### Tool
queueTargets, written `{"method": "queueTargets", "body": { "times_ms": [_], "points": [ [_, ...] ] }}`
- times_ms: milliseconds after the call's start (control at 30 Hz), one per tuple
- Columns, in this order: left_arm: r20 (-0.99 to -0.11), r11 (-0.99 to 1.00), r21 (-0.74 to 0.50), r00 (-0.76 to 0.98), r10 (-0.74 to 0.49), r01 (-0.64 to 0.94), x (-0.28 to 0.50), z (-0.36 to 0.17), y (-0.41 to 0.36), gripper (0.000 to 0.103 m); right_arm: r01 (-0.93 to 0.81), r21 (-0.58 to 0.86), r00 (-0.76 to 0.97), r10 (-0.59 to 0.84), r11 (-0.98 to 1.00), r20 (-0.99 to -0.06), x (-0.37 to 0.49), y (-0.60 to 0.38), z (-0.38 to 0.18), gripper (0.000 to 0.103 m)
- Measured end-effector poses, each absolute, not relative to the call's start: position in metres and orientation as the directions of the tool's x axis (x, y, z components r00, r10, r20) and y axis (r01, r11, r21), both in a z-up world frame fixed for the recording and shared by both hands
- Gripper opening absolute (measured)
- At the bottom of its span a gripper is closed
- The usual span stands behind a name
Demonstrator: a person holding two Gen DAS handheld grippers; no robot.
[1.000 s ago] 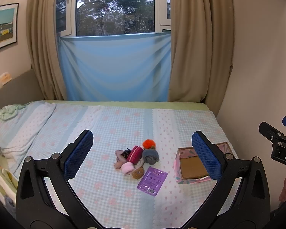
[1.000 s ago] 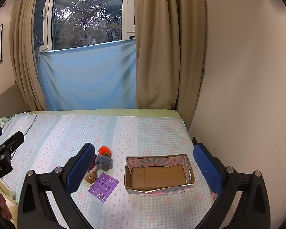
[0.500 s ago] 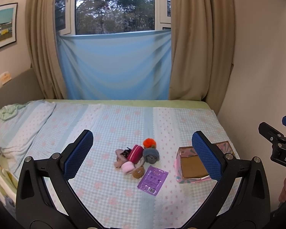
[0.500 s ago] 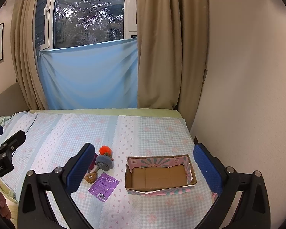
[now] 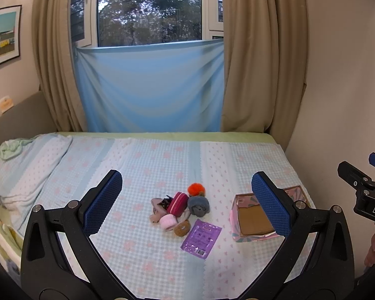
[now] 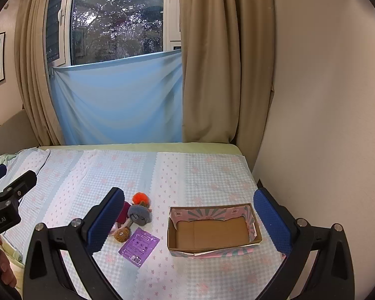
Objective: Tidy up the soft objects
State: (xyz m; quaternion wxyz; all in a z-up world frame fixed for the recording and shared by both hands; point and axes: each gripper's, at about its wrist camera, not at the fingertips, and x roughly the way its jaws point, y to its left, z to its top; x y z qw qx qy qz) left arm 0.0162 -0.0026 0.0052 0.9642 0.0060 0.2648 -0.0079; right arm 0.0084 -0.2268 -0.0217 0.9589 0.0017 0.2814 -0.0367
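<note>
Jaws apart and empty on both grippers, left gripper nearer the soft-toy pile at its 12 o'clock, empty box at 3 o'clock of pile, dead ahead of right gripper.

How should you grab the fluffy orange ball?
Pinch the orange pom-pom across its round middle, coming from above and from the window side. That side faces bare bedsheet, while its near side seems to press against the grey plush. It looks soft, so a light squeeze probably holds it.
</note>
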Motion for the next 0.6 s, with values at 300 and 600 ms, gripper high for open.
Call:
{"method": "queueTargets", "body": {
  "times_ms": [300,600],
  "points": [
    [-0.512,1.000,0.008,0.859,-0.013,0.019,0.0190,0.0054,-0.0028,0.103,0.066,-0.021,0.837,-0.067,0.998,-0.543,0.0118,-0.2221,-0.0217,0.103],
    [-0.511,1.000,0.009,0.859,-0.016,0.025,0.0225,0.0041,-0.0019,0.103,0.064,-0.021,0.838,-0.065,0.998,-0.541,0.0133,-0.2189,-0.0223,0.103]
  ]
}}
